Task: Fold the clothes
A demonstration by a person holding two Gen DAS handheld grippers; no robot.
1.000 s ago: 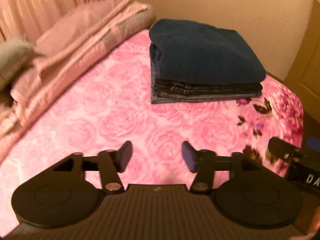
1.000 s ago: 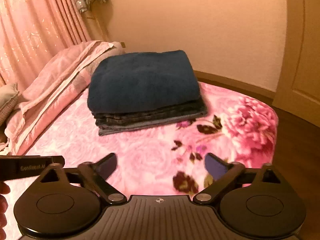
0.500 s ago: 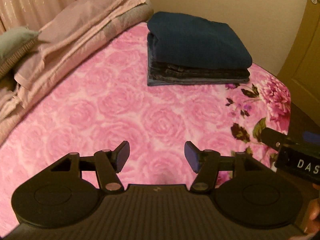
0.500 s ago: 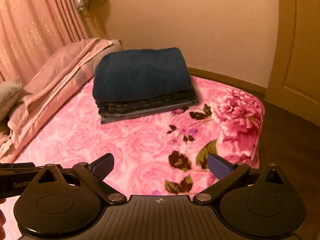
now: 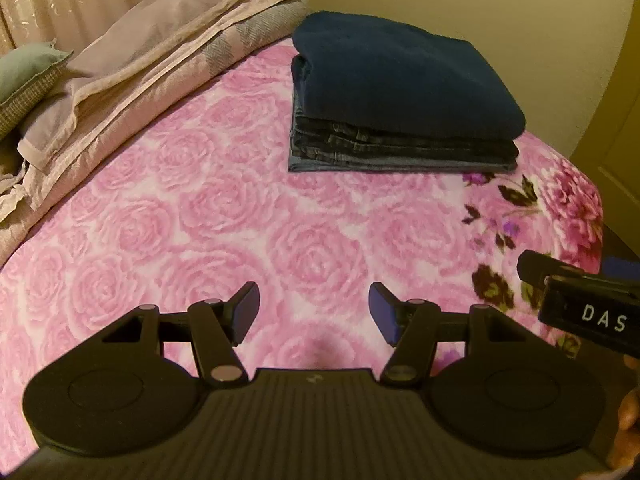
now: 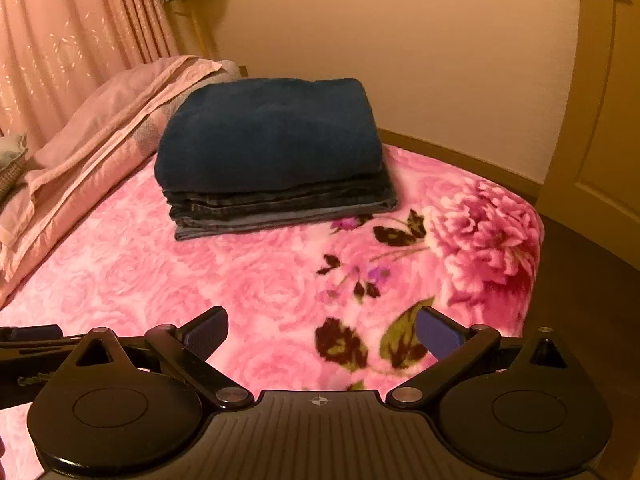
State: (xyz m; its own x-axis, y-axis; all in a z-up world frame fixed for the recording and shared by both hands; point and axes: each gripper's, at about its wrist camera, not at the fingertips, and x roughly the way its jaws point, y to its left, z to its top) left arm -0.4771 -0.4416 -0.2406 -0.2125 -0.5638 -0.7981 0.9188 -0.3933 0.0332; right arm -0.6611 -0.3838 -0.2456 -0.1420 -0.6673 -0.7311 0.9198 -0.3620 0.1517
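A stack of folded clothes (image 5: 400, 100) (image 6: 272, 152) sits at the far end of the bed, a dark blue top layer over several folded jeans. My left gripper (image 5: 314, 312) hovers open over the pink rose blanket (image 5: 200, 220), well short of the stack, nothing between its fingers. My right gripper (image 6: 320, 330) is also open and empty, over the blanket's (image 6: 240, 280) flowered near corner. The right gripper's body (image 5: 580, 304) shows at the right edge of the left wrist view.
A folded pale pink quilt (image 5: 140, 60) (image 6: 100, 128) lies along the left side of the bed, with a green cushion (image 5: 28, 76) beside it. Curtains (image 6: 80, 32) hang behind. A door (image 6: 600, 100) and dark floor (image 6: 580, 280) lie right of the bed's edge.
Both grippers have drawn back from the stack and sunk slightly; the folded clothes now look farther off, and more blanket shows in front. Jaws unchanged.
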